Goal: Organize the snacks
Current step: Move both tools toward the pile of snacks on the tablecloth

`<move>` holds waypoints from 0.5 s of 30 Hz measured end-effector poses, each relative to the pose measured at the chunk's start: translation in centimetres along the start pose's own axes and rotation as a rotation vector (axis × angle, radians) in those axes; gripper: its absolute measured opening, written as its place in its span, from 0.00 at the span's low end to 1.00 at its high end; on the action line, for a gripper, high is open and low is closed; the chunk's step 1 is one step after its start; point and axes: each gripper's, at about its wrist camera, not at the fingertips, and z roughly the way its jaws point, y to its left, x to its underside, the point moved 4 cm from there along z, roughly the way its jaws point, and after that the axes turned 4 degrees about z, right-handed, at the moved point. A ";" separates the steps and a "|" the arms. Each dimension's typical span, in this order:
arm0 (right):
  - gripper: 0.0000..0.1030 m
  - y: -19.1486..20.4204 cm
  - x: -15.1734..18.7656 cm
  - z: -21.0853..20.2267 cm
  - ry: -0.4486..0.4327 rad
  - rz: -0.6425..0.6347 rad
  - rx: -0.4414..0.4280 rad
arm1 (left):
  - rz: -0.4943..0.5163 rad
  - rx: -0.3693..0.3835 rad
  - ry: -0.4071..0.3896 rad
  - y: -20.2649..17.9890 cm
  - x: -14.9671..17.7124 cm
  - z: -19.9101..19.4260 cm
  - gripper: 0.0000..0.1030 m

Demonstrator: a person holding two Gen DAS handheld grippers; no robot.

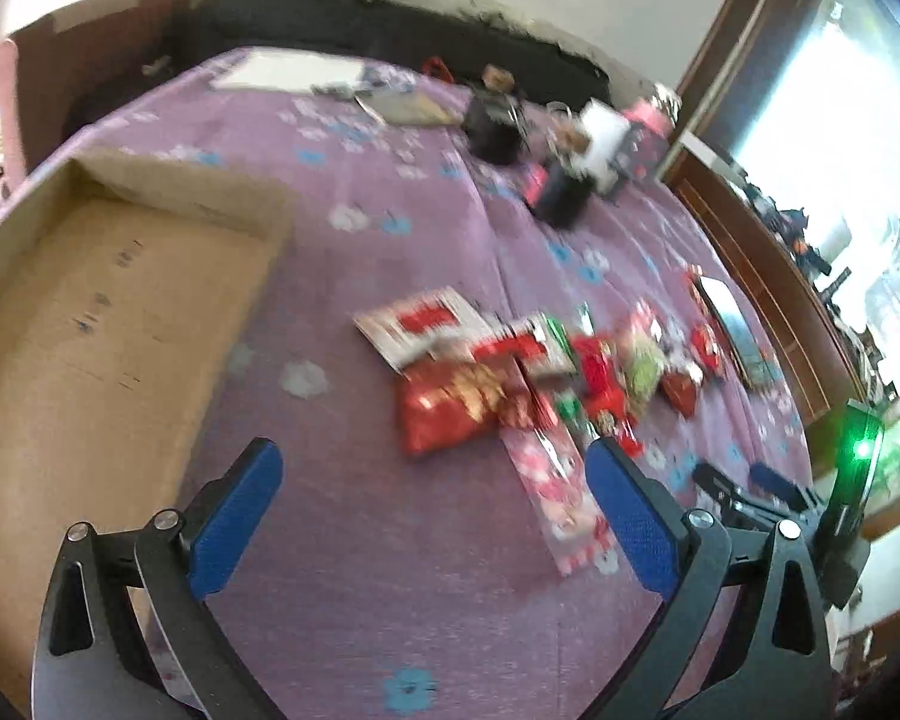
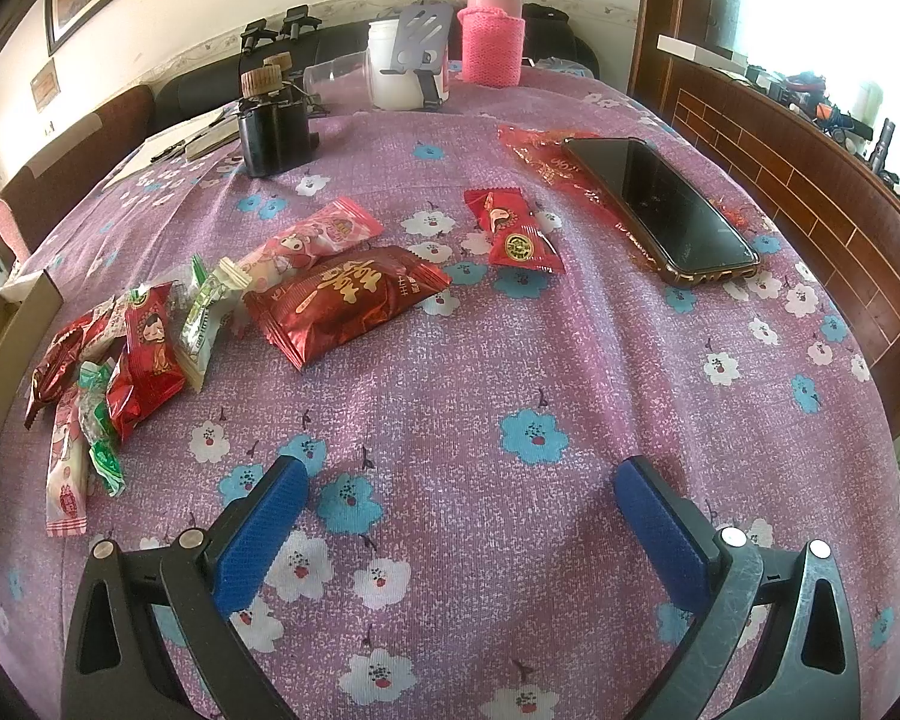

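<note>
Several snack packets lie on a purple flowered tablecloth [image 2: 450,372]. In the right wrist view a large red packet [image 2: 348,300] sits mid-table, a pink packet [image 2: 318,237] behind it, a small red packet [image 2: 513,231] to its right, and a cluster of small red, green and white packets [image 2: 120,360] at the left. My right gripper [image 2: 459,486] is open and empty, short of them. In the blurred left wrist view the snack pile [image 1: 510,378] lies ahead, an open cardboard box [image 1: 90,312] to its left. My left gripper [image 1: 432,474] is open and empty, over a pink packet [image 1: 558,492].
A black phone [image 2: 660,210] lies on a red wrapper at the right. At the far end stand a pink flask [image 2: 492,36], a white tub [image 2: 396,66], a clear cup [image 2: 330,75] and a dark bottle holder [image 2: 273,126]. A wooden panel [image 2: 810,180] borders the right edge.
</note>
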 end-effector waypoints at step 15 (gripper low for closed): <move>1.00 -0.5 0.6 -0.6 0.075 -0.052 -0.066 | 0.002 0.063 0.012 0.6 2.2 -5.8 0.93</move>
